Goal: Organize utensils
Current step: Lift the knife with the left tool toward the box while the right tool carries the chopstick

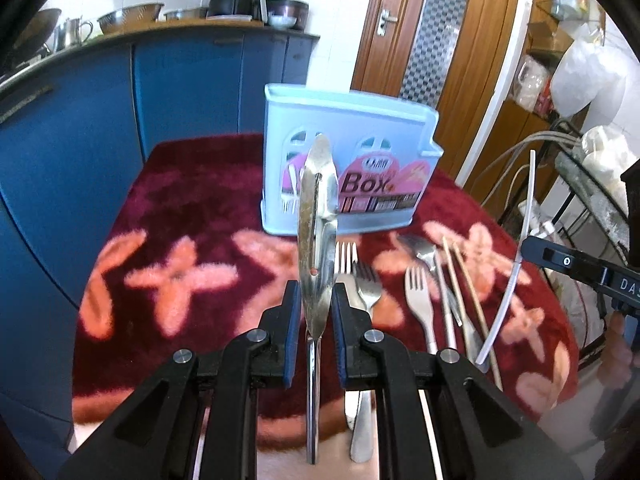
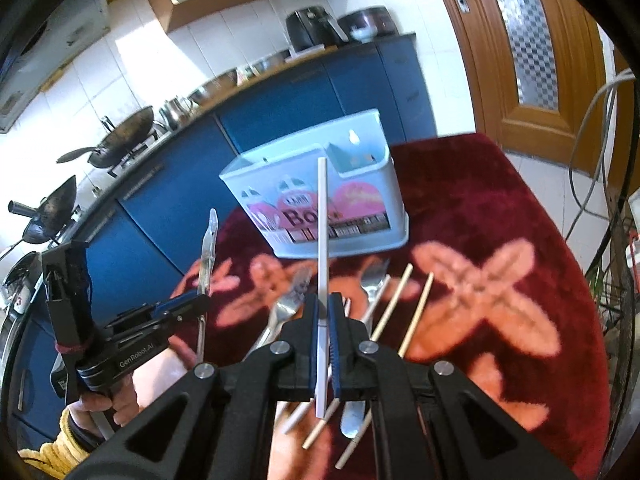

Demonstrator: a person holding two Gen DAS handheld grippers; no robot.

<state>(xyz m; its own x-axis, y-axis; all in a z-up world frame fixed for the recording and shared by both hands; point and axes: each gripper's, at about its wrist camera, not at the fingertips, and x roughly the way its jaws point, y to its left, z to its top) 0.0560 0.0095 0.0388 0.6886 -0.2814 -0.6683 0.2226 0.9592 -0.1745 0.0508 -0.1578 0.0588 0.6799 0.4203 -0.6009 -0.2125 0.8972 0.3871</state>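
Left fingers (image 1: 316,312) clamp spoon (image 1: 316,216) upright, right fingers (image 2: 327,312) pinch white chopstick (image 2: 322,264) upright, both tip-up so they'll drop straight into holder box (image 1: 348,120).

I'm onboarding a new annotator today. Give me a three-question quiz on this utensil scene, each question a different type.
1. True or false: the left gripper holds a chopstick.
2. The right gripper is shut on: A) a fork B) a white chopstick C) nothing.
3. Fill in: the blue holder stands on the ____ cloth.

Key: 1 false, it clamps a metal spoon; 2 B; 3 red flowered.
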